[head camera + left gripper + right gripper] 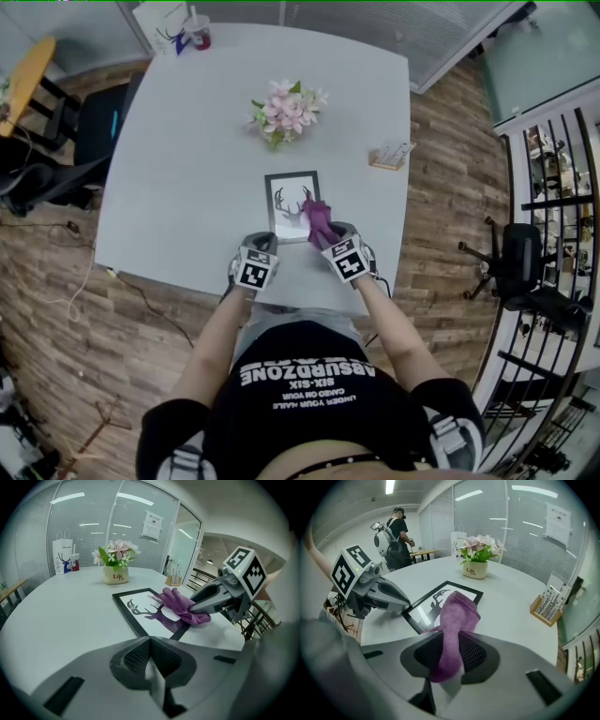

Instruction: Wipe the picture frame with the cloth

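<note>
Purple cloth (pixel 317 216) clamped in R gripper (pixel 325 236), resting on picture frame (pixel 284 199). L gripper (pixel 263 241) jaws together, empty. Flower pot (pixel 116 575) reads "Life".

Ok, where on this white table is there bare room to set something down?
Bare: the white table left of the black-framed deer picture and pink flower pot, out to its edge; also the strip between picture and wooden holder. Crowded: the near edge, where left gripper, right gripper and purple cloth crowd the picture.
</note>
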The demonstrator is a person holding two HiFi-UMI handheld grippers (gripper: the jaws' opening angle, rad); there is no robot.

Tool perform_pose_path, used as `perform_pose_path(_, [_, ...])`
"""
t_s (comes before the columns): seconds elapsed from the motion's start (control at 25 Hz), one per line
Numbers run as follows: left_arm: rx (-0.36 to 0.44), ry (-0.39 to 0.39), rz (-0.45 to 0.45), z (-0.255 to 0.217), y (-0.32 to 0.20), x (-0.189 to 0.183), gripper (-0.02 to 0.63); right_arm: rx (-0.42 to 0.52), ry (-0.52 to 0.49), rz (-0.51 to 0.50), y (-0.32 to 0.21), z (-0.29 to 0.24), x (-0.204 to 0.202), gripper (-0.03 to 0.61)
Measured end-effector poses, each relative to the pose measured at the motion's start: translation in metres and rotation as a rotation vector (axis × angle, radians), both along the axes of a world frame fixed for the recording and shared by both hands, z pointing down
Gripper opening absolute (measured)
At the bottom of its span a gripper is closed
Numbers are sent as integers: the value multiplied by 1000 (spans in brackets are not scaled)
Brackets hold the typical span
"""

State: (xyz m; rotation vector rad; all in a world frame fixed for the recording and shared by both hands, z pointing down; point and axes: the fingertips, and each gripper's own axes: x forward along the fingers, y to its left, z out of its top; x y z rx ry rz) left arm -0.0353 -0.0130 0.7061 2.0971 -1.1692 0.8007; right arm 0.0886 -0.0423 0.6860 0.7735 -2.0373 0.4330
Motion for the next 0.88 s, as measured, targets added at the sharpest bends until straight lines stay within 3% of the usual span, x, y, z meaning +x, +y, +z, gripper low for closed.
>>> perform_pose_path(0.4, [-3,9,-14,1,0,0,15,11,-70,144,24,6,6,115])
perform_pose_path(0.88, [0,12,-27,1,0,0,15,-14,-92,146,23,9,7,115])
